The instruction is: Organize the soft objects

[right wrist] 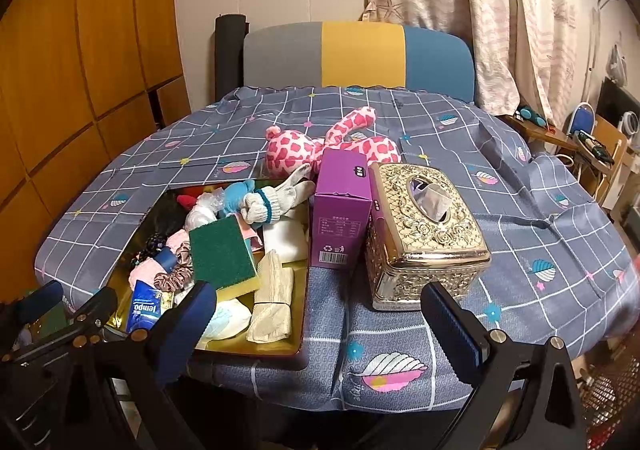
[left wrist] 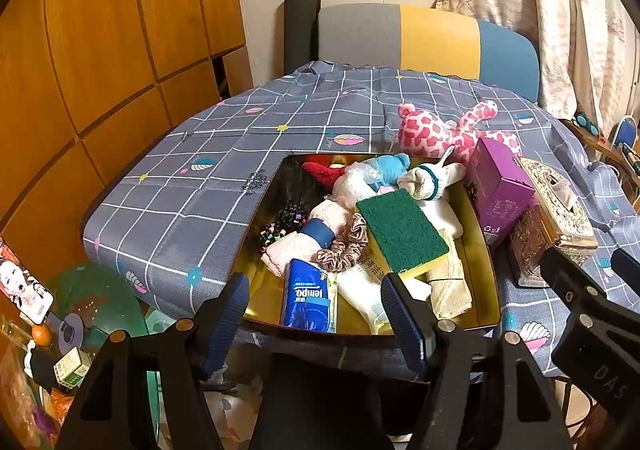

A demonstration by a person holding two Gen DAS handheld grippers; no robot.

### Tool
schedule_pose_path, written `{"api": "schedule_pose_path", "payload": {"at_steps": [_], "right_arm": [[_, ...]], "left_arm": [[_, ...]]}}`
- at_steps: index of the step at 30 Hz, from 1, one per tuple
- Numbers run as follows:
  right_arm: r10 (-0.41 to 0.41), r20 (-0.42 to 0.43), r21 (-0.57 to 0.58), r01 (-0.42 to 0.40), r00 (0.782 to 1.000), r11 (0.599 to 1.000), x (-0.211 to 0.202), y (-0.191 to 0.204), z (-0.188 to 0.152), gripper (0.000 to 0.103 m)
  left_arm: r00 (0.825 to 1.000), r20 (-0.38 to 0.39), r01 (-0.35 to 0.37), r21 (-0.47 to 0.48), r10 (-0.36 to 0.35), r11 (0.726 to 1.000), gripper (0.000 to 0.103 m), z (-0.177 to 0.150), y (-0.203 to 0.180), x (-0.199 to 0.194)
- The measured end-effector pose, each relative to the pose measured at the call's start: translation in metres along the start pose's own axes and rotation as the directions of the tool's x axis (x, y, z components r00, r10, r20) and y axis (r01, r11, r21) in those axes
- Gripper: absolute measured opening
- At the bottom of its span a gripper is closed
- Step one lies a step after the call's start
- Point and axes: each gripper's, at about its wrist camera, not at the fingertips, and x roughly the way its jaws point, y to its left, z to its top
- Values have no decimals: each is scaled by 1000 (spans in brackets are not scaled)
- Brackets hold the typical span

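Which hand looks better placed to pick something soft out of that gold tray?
Probably the left. The left gripper hangs open right over the gold tray's near edge, above the tissue pack. The right gripper is open too, but faces the gold tissue box.

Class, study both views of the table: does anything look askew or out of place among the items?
Yes. The green scouring sponge lies tilted on top of the heap in the gold tray instead of flat. The pink spotted plush toy lies outside the tray on the tablecloth, behind the purple box.
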Motion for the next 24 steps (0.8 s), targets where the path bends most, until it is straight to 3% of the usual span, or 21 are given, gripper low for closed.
{"api": "schedule_pose_path", "payload": {"at_steps": [24], "right_arm": [[2,-10,0,-2,1000,1000,2,1,-2,103]], "left_arm": [[1000,14,1,12,-1,1000,69,-2,-3,-4]]}}
